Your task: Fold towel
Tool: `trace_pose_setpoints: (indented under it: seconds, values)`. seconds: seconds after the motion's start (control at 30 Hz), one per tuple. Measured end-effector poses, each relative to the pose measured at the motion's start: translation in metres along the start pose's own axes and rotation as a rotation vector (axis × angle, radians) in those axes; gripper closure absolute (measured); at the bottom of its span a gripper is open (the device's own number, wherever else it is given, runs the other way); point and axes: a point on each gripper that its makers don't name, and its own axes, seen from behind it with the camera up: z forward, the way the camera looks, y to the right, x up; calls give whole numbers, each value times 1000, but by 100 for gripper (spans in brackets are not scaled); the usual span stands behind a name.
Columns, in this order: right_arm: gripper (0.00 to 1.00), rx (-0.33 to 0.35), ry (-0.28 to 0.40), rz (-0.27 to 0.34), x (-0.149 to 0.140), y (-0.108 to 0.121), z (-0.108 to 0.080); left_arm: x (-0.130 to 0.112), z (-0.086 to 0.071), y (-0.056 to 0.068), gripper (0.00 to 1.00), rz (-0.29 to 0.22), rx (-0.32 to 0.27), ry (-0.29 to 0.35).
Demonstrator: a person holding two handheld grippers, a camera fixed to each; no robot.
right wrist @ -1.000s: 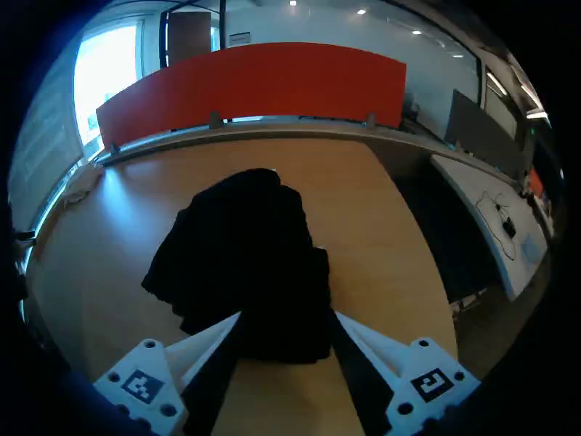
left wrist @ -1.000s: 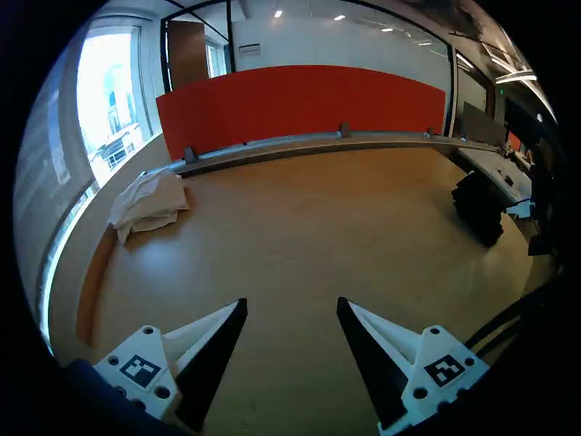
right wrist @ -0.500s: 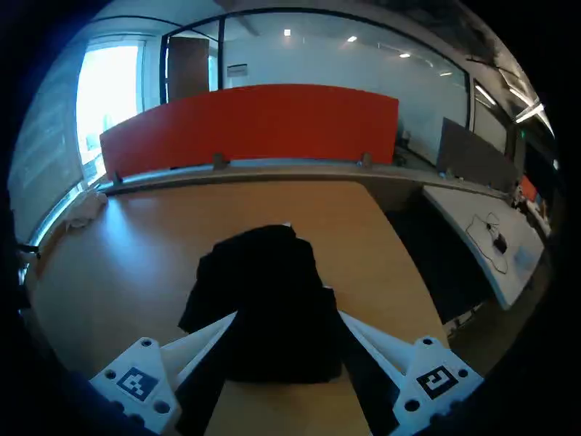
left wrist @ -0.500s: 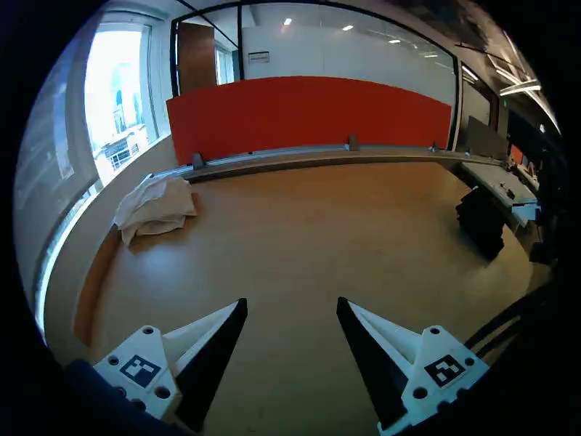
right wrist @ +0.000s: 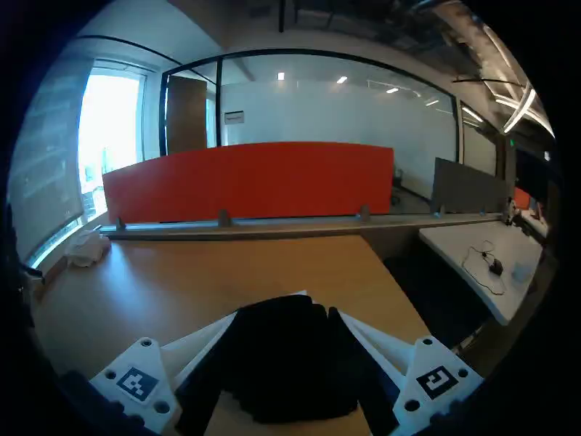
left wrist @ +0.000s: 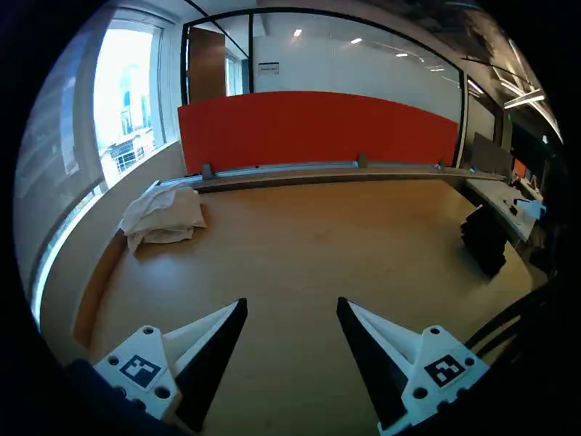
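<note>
A black towel [right wrist: 290, 363] hangs bunched between the fingers of my right gripper [right wrist: 285, 317], which is shut on it above the wooden table [right wrist: 181, 283]. The same black towel [left wrist: 485, 238] appears as a dark bundle at the table's right edge in the left gripper view. My left gripper [left wrist: 290, 341] is open, with nothing between its fingers, over bare wood [left wrist: 312, 240]. A crumpled white towel [left wrist: 163, 214] lies at the far left corner of the table by the window; the right gripper view shows the white towel [right wrist: 87, 248] small at the left.
A red divider panel [left wrist: 319, 131] on a metal rail closes off the table's far edge. Past the table's right side, a white desk [right wrist: 486, 269] carries a cable and a small device. Windows run along the left.
My right gripper has risen and tipped up with the black towel, so the towel now sits low in its view. The left gripper view has tilted up slightly; its fingers stay apart.
</note>
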Motion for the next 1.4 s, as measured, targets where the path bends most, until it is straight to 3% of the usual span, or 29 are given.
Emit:
trace_pose_setpoints:
  seconds: [0.3,0.57,1.0,1.4]
  values:
    - [13,-1,39,11,12,-9,1,10,0,-7,9,-11,18,34]
    - [13,13,112,-4,44,-31,-4,38,1,-21,9,-44,53,114]
    - [13,37,238,-38,101,-92,-9,92,1,-41,9,-54,89,263]
    - [13,55,303,-65,128,-154,-11,133,-2,-60,9,-74,126,374]
